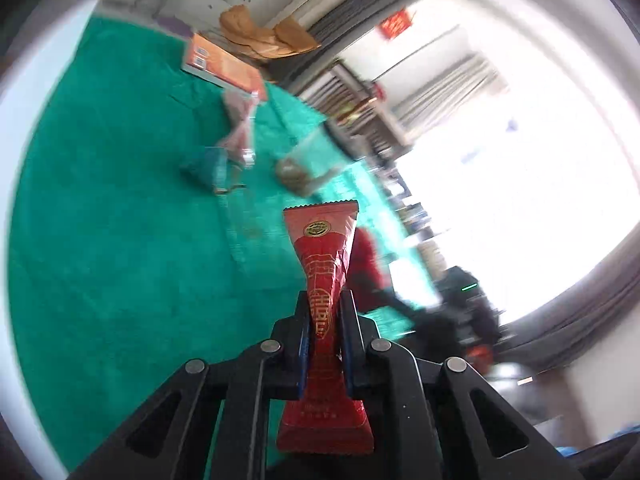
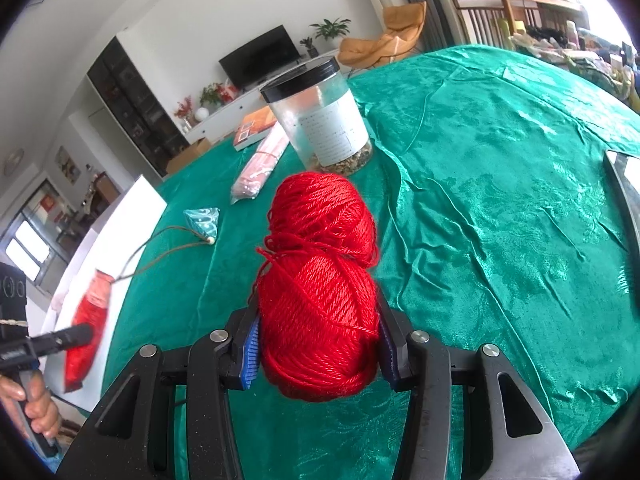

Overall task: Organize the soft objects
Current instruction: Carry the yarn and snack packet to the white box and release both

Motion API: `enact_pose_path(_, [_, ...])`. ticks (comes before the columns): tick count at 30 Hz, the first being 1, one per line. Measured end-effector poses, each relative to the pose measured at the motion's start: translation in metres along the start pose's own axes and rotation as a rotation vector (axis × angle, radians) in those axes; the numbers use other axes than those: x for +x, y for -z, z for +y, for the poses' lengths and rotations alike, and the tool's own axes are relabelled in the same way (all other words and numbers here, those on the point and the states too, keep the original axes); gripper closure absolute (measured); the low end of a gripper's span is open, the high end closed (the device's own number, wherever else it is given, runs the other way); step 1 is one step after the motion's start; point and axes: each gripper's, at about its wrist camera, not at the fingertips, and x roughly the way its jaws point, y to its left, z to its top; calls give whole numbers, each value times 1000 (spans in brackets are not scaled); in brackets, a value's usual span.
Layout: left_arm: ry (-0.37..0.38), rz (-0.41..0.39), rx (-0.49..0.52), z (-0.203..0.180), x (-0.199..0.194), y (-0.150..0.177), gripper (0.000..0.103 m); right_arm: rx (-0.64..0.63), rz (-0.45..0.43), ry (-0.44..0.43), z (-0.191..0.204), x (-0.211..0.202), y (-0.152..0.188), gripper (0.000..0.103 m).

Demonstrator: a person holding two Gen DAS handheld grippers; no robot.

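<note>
We see the wide surface under a wrinkled green satin cloth (image 2: pixel 500 168), with plenty of bare room toward its right edge and far edge. Near the far-left part stand a clear plastic jar with a black lid (image 2: pixel 320 116), a long pink packet (image 2: pixel 260 164), an orange book (image 2: pixel 254 126) and a small teal cloth pyramid with a cord (image 2: pixel 202 224); a white box (image 2: pixel 132 216) sits at the left edge.

Our right gripper (image 2: pixel 318 344) has its jaws clamped on a red yarn skein (image 2: pixel 320 288), held above the near middle. Our left gripper (image 1: pixel 324 340) has its jaws pressed together on a red foil snack packet (image 1: pixel 324 264), pinched at its twisted waist, over the white box.
</note>
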Motion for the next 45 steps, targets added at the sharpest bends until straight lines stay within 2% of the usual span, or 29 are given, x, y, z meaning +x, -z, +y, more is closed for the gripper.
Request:
enact_pose_path(1, [128,-40,-51,3,-9,-5,90,2,2,-1,0,0,0,53])
enact_pose_path(2, [217,-59,-81,6,-15,-9,90,2,2,0,0,0,0,53])
enact_pose_path(3, [269,-78,-95,7,-21,-13,90,-2,0,2,1,0,1,53])
enact_pose_path(4, [275,-91,-90,5,-25,-17,90,-7,-3,4,2,-1,1,53])
enact_pose_path(6, [189,-104,-50,0,-32,-23,91,-11,-4,4,3,-1,1,53])
enact_pose_path(8, [-32,-137,29,-11,-46,-28,90,-7,-3,4,3,-2,1,53])
enact_pose_path(12, [-637,-236,286,-48,-70,-25,90,-18,1,-2,6,-3,1,53])
enact_pose_path(14, [-886,-270,392,-63,-77,-20,90,-29,11,-14,11,-2,0,53])
enact_pose_path(17, [-1069,-312,431,-71,-97,-15,90,-33,32,-55,29,0,-3,53])
enact_pose_path(21, [-1221,-348,385,-61,-134,-12,90,-91,47,-167,90,1,-15,53])
enact_pose_path(25, [-1324,-365,305,-38,-171,-10,90,-216,78,-334,187,0,-30,53])
enact_pose_path(29, [-1419,-368,255,-19,-198,-4,90,-359,127,-476,282,2,-31,53])
enact_pose_path(31, [-1452,-362,238,-11,-205,-2,90,-420,155,-517,319,7,-25,53])
enact_pose_path(35, [-1527,-354,216,1,-210,1,90,-531,199,-537,373,23,-2,49])
enact_pose_path(37, [-1569,-348,196,7,-211,1,89,-561,235,-534,388,35,9,43])
enact_pose_path(38, [-1577,-342,184,11,-211,1,89,-573,267,-532,394,43,14,34])
enact_pose_path(40, [-1565,-330,159,18,-209,2,88,-575,305,-518,392,51,19,33])
enact_pose_path(45, [-1516,-316,141,25,-198,0,86,-538,247,-445,349,53,15,32])
